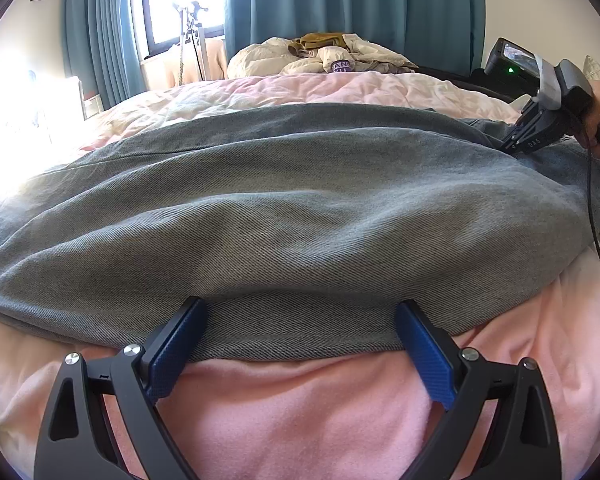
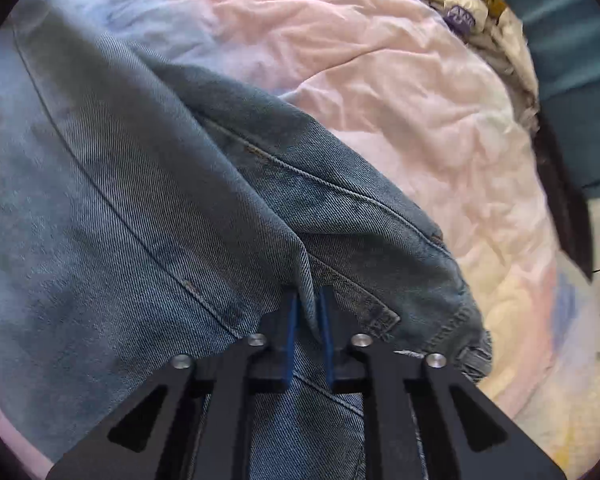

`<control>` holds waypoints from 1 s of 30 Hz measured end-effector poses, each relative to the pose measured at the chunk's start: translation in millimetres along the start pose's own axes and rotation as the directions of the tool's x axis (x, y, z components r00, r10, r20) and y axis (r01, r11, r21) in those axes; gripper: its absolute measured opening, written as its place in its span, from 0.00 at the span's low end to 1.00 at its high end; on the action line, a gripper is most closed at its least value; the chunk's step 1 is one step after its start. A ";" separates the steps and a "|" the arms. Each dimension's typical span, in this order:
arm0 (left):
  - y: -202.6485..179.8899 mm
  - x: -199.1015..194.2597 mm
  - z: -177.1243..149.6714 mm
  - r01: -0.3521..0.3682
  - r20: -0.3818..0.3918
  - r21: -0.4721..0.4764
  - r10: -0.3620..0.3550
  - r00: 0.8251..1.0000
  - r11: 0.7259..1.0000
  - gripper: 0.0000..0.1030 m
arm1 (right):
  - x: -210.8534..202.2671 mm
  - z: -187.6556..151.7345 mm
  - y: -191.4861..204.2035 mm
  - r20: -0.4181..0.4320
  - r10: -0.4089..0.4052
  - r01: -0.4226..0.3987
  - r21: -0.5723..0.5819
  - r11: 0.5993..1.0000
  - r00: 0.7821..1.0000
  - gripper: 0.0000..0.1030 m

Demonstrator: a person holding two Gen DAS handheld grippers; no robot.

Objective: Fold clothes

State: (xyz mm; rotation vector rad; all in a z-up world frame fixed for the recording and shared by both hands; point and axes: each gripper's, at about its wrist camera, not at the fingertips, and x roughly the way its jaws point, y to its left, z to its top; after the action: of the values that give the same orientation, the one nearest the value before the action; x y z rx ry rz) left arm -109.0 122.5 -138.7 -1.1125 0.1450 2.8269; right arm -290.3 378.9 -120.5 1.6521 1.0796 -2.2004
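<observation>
Right tongs (image 2: 309,312), angled steeply down, pinch a jeans (image 2: 140,200) fold.

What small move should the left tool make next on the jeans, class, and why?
Probably close the left tool on the jeans' near edge: its pads stand wide open astride that edge, while the right tool already pinches a denim fold.

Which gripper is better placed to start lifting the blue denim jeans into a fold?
Right gripper: its jaws pinch a ridge of the blue denim jeans. Left gripper is open at the hem.
</observation>
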 end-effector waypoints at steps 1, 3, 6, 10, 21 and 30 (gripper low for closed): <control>-0.2 0.1 0.2 0.000 -0.001 0.000 0.000 1.000 1.000 0.94 | -4.3 -2.4 3.5 0.007 -0.034 0.034 0.005 0.999 0.999 0.03; -0.3 0.3 0.6 0.001 -0.003 0.000 -0.001 1.000 1.000 0.94 | -17.9 -6.6 2.2 0.039 -0.095 0.092 0.060 0.994 0.995 0.02; -0.1 0.2 1.4 0.002 -0.006 0.001 -0.002 1.000 1.000 0.94 | -50.0 -8.3 -8.8 0.121 -0.191 0.170 0.167 0.971 0.974 0.02; 0.6 0.0 2.2 0.010 -0.006 -0.002 -0.010 1.000 1.000 0.94 | -88.5 2.2 -25.1 0.216 -0.276 0.216 0.266 0.940 0.937 0.02; -1.4 -0.3 -0.1 0.004 0.010 0.001 -0.004 1.000 1.000 0.95 | 5.4 43.2 -18.8 0.119 -0.193 0.135 0.383 0.914 0.974 0.04; -1.1 2.1 2.6 0.001 -0.004 0.003 -0.001 1.000 1.000 0.95 | -34.8 1.0 -33.0 0.248 -0.113 -0.089 0.676 0.731 0.962 0.43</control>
State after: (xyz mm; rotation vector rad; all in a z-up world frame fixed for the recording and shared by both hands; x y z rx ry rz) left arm -112.1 124.0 -138.3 -1.1170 0.1490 2.8227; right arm -296.2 392.6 -75.0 1.4563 0.1776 -2.9433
